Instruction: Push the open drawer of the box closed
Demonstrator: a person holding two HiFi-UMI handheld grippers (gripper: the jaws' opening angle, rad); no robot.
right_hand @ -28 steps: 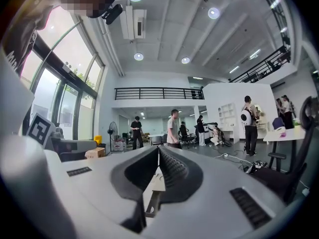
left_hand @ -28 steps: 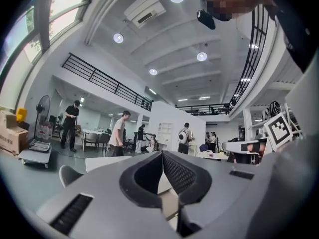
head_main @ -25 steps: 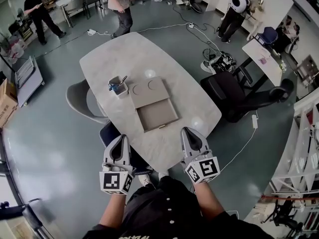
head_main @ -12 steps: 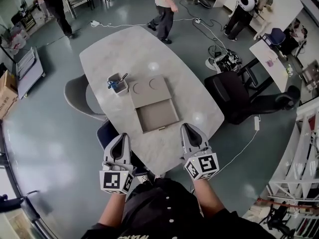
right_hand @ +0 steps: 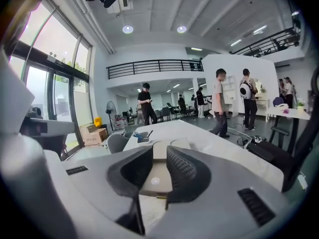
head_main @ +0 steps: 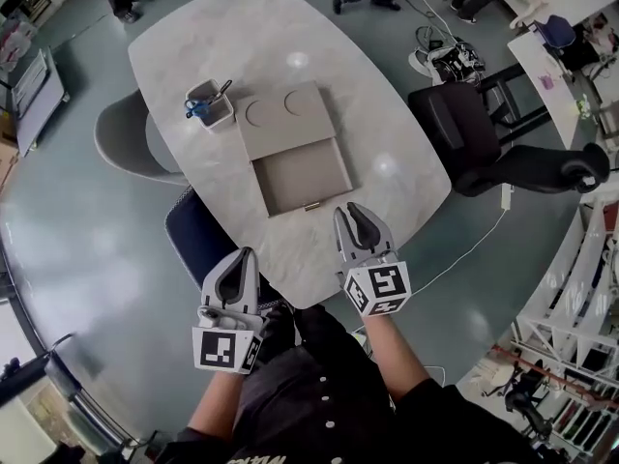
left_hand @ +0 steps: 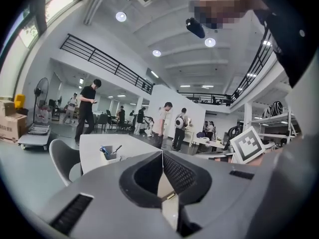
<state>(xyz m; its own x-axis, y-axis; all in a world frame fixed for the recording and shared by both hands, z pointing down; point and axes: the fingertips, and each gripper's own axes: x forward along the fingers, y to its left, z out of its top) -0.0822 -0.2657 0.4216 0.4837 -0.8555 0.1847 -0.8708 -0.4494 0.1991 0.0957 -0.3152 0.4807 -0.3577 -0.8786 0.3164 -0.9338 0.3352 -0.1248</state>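
Observation:
A flat tan box with two round recesses in its top lies on the pale oval table. Its drawer stands pulled out toward me, with a small handle on the front. My right gripper hovers over the table's near edge, just right of the handle; its jaws are opening with a narrow gap and nothing between them. In the right gripper view the drawer shows through my right gripper. My left gripper hangs off the table's near edge, shut and empty, and my left gripper shows its jaws meeting.
A small cup with pens stands left of the box. A grey chair is at the table's left, a dark blue seat at its near edge, a black office chair at the right. People walk beyond the far end.
My right gripper has moved forward over the table edge toward the drawer front, and its jaws have parted slightly. The left gripper has stayed low by the table edge. The head view has shifted.

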